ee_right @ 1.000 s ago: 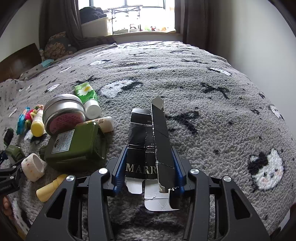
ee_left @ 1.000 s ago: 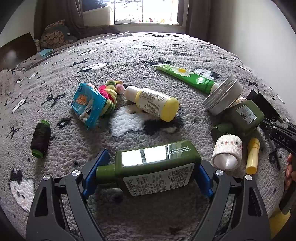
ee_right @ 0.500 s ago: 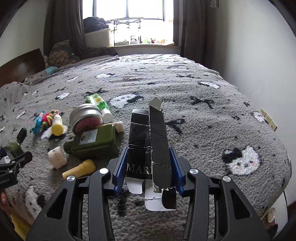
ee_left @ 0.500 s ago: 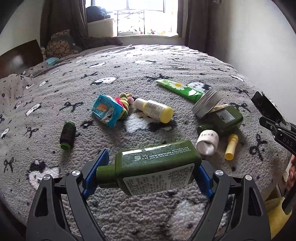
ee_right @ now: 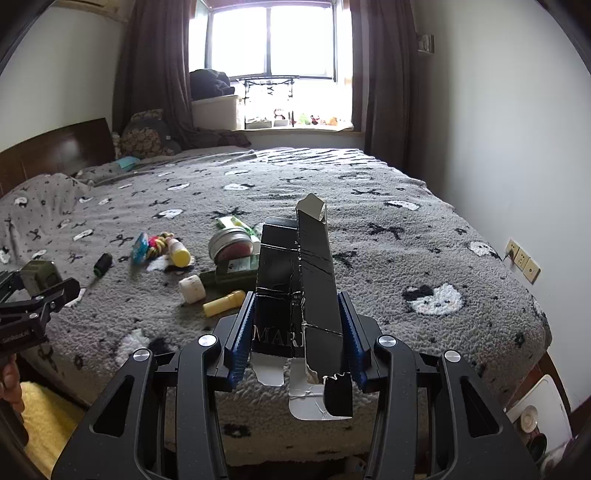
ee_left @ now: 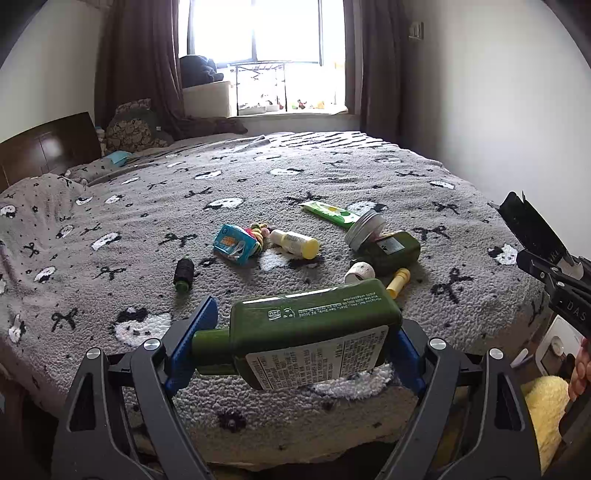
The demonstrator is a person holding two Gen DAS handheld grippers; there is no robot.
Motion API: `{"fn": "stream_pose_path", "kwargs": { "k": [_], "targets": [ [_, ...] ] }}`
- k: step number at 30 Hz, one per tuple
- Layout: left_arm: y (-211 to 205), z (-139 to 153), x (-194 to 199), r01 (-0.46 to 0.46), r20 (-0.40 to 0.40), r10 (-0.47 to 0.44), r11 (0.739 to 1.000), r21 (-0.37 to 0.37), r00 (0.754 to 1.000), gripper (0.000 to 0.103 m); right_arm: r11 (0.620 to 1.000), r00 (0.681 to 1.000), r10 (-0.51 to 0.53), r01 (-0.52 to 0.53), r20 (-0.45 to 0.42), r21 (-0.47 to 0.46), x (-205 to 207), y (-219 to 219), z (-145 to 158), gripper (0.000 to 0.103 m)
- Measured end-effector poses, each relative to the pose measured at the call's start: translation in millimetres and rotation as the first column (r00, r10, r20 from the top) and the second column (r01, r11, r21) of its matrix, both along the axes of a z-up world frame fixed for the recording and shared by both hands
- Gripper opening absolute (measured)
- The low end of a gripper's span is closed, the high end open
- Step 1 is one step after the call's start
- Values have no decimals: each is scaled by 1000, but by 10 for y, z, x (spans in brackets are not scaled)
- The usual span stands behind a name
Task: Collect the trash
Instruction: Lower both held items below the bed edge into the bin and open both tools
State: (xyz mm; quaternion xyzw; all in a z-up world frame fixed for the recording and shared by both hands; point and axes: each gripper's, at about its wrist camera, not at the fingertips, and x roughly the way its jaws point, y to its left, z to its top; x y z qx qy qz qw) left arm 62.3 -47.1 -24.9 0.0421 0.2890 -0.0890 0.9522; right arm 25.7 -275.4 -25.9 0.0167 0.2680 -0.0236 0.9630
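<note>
We are holding a green bottle (ee_left: pixel 314 332) in the left gripper (ee_left: pixel 301 343) and a black carton (ee_right: pixel 299 291) in the right gripper (ee_right: pixel 297 332), jaws clamped; clutter is waiting on the bed (ee_left: pixel 332 177).

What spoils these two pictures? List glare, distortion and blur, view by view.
Left wrist view: the bright window is blown out to white, the walls bow from fisheye distortion, and glare streaks the flat dark green plastic bottle. Right wrist view: the window is also overexposed, the corners are vignetted, and the torn black cardboard box stays sharp.
</note>
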Motion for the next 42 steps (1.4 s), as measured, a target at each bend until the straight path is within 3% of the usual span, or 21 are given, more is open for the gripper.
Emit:
{"fn": "stream_pose_path", "kwargs": {
  "k": [7, 12, 17, 22, 32, 38, 42],
  "targets": [
    [-8, 30, -445, 21, 26, -21, 1000, 0, 999, 81, 997, 997, 63, -61, 47, -39, -436, 208, 105, 44],
    [33, -67, -652, 31, 12, -31, 1000, -2, 999, 81, 994, 994, 104, -103, 20, -43, -636, 299, -15, 45],
    [28, -358, -750, 44, -53, -43, 999, 21, 998, 81, 980, 980, 186, -190, -67, -59, -702, 434, -354, 45],
    [11, -790, -812, 80, -156, -70, 995, 56, 985, 81, 974, 964, 223, -228, -144, -16, -711, 476, -646, 45],
    [22, -1548, -888, 139, -358, -100, 987, 84, 928, 81, 950, 897, 308, -308, -316, 52, -674, 726, -1163, 45],
    [73, -1912, -851, 154, -483, -115, 987, 42, 868, 81, 945, 831, 323, -307, -452, 112, -607, 814, -1596, 45],
    [69, -2115, -799, 173, -561, -139, 985, 8, 816, 81, 939, 761, 344, -278, -551, 202, -541, 821, -1885, 45]
  ]
}}
